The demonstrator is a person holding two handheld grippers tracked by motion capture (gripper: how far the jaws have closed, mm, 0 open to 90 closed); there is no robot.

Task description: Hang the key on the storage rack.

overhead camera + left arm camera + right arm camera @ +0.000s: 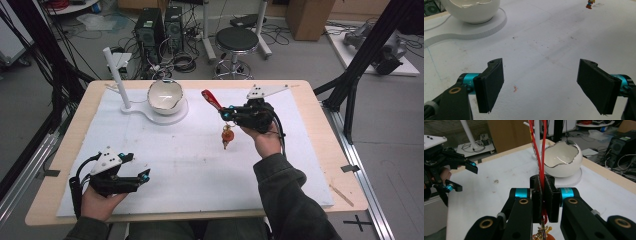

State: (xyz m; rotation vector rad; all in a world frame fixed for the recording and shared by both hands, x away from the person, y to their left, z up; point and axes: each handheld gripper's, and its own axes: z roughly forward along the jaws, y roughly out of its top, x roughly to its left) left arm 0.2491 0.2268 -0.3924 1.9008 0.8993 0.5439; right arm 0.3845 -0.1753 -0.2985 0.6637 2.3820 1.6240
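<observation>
My right gripper (222,114) hovers over the middle right of the white mat, shut on a red cord loop (212,99). A small red and gold ornament (228,135) dangles from the cord below the jaws. In the right gripper view the cord (537,150) rises between the closed pads of the right gripper (543,197), and the ornament (544,233) hangs underneath. My left gripper (142,175) rests low at the front left, open and holding nothing. Between its wide-apart jaws the left gripper (540,85) shows bare mat.
A white eggshell-shaped bowl (165,94) sits on a white stand base (172,116) with an upright post (116,75) at the back left. Beyond the table stand a stool (236,40), computer towers (150,30) and a cardboard box (310,17).
</observation>
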